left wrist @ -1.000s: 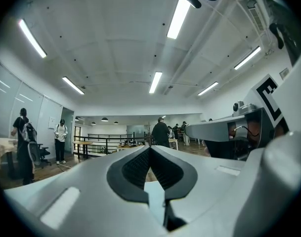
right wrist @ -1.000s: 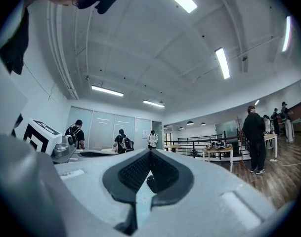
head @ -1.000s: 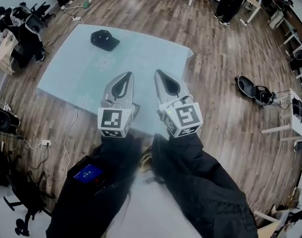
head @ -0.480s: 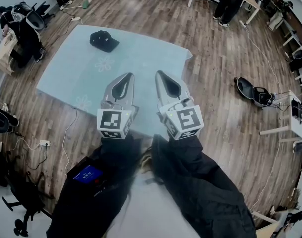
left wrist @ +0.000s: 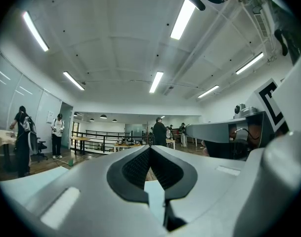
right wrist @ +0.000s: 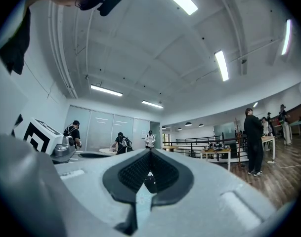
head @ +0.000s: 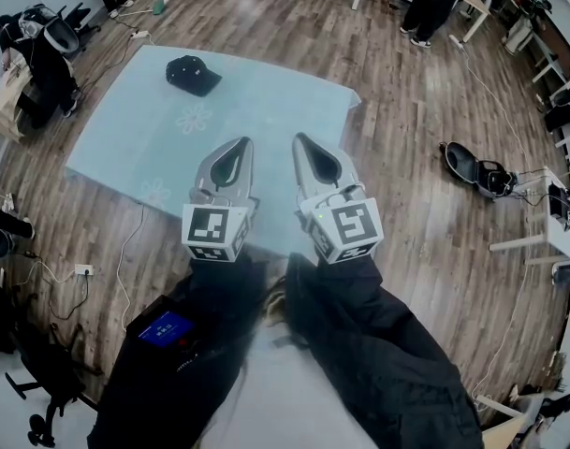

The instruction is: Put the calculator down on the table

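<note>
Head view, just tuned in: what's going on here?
A person holds the left gripper and right gripper side by side, level, above the near edge of the pale blue table. Both are shut and empty. No calculator shows in any view; only a black cap lies on the far side.

The tabletop [head: 275, 110] lies open across its middle, right side and near edge. One cap [head: 193, 74] stands in the way near the far left corner.
</note>
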`<action>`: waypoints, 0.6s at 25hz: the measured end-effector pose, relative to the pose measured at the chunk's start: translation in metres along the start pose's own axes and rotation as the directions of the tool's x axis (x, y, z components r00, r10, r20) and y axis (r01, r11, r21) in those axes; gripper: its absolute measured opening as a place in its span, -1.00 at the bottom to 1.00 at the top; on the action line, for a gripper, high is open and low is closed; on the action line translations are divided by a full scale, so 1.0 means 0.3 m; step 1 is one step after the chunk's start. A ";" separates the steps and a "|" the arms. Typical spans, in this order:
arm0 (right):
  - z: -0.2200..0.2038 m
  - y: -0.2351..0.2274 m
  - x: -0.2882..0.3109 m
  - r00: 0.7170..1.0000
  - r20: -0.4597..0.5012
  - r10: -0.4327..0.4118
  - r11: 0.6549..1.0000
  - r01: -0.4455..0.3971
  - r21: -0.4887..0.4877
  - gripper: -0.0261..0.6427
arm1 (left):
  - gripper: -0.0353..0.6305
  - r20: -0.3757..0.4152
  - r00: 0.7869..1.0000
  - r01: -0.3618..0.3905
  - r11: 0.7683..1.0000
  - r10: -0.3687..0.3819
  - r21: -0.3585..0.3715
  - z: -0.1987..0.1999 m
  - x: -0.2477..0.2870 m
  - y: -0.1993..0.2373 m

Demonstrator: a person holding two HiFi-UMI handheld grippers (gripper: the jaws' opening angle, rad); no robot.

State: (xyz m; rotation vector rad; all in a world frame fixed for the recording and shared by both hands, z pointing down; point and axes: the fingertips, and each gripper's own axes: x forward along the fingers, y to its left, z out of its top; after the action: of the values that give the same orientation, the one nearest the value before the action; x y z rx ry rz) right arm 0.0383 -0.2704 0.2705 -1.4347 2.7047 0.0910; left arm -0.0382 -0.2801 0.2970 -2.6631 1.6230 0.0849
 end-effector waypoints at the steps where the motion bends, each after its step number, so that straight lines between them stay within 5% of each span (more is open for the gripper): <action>1: -0.004 0.000 -0.001 1.000 -0.001 0.001 1.000 -0.001 0.000 -0.93 | -0.89 0.000 1.000 0.001 1.000 -0.001 -0.001 -0.003 0.000 -0.001; 15: -0.017 0.003 -0.015 1.000 -0.024 -0.012 1.000 0.012 -0.006 -0.93 | -0.89 -0.006 1.000 0.013 1.000 -0.013 -0.022 -0.016 -0.005 -0.011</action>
State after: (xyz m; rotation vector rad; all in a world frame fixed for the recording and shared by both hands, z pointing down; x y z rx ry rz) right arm 0.0398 -0.2665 0.2760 -1.4624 2.7167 0.0812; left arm -0.0358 -0.2776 0.3020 -2.6925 1.6154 0.0958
